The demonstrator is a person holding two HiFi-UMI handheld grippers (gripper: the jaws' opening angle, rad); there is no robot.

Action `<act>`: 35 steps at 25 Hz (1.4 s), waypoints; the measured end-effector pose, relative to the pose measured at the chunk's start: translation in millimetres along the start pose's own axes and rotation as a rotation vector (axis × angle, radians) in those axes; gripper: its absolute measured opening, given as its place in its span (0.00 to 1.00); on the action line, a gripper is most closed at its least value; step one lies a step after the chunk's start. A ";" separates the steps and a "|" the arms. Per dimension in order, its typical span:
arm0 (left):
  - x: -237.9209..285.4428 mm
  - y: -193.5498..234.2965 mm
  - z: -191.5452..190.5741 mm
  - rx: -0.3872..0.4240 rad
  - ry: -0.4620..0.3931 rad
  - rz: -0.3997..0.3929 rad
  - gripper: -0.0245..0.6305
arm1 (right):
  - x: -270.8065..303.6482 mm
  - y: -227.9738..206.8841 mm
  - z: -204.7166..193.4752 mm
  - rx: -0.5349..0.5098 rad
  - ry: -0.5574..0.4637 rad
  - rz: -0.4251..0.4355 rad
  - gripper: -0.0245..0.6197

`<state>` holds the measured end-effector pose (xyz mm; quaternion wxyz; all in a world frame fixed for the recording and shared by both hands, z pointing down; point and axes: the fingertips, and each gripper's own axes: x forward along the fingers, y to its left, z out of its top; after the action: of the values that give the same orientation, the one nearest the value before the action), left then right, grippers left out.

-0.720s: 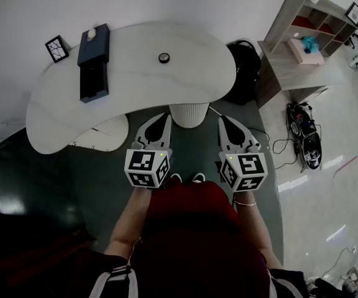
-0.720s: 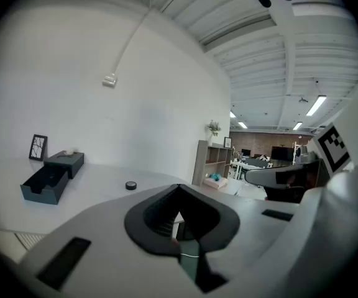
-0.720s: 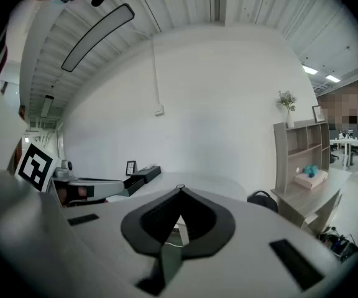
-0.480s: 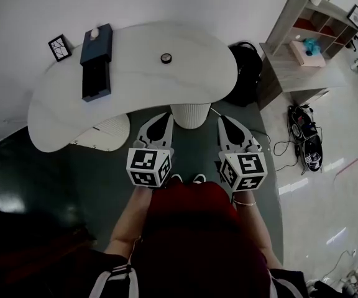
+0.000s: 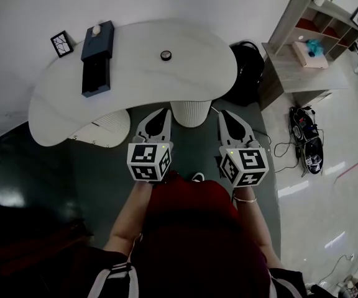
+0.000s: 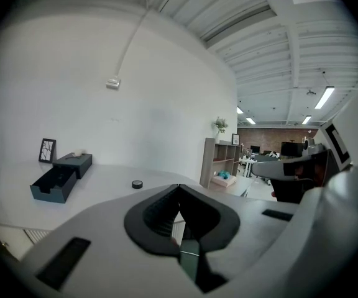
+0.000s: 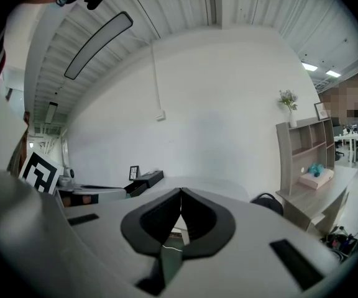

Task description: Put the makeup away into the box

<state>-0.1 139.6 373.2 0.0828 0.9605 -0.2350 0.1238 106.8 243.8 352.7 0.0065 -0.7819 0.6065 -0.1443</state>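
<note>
Dark box (image 5: pixel 96 58) lies ahead-left of the left gripper (image 5: pixel 164 113), by the table's (image 5: pixel 135 89) far edge. Left gripper closed, empty, just short of the near edge. Makeup compact (image 5: pixel 165 55) straight ahead, bare tabletop around it. Right gripper (image 5: pixel 224 114) closed, empty.

No writing I can read.
I see only black-and-white square markers on the left cube (image 5: pixel 149 162) and right cube (image 5: pixel 244 167), no letters or numbers.

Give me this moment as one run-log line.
left gripper: shut, empty | right gripper: shut, empty | small round black makeup item: on white curved table | dark blue box: table's left end
</note>
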 end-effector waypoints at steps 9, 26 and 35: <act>4.8 12.7 11.8 0.016 0.003 0.080 0.07 | -3.0 -7.7 4.1 0.006 -0.014 0.025 0.06; 88.8 54.6 -11.2 -0.013 0.137 0.105 0.24 | 61.9 -40.3 13.7 0.000 0.026 0.021 0.06; 149.7 92.1 -19.4 -0.010 0.204 0.129 0.29 | 124.6 -62.4 18.4 0.017 0.070 0.011 0.06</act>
<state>81.2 -1.4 442.5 0.1028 0.9254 -0.2874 0.2248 198.0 138.9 373.7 -0.0072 -0.7728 0.6094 -0.1769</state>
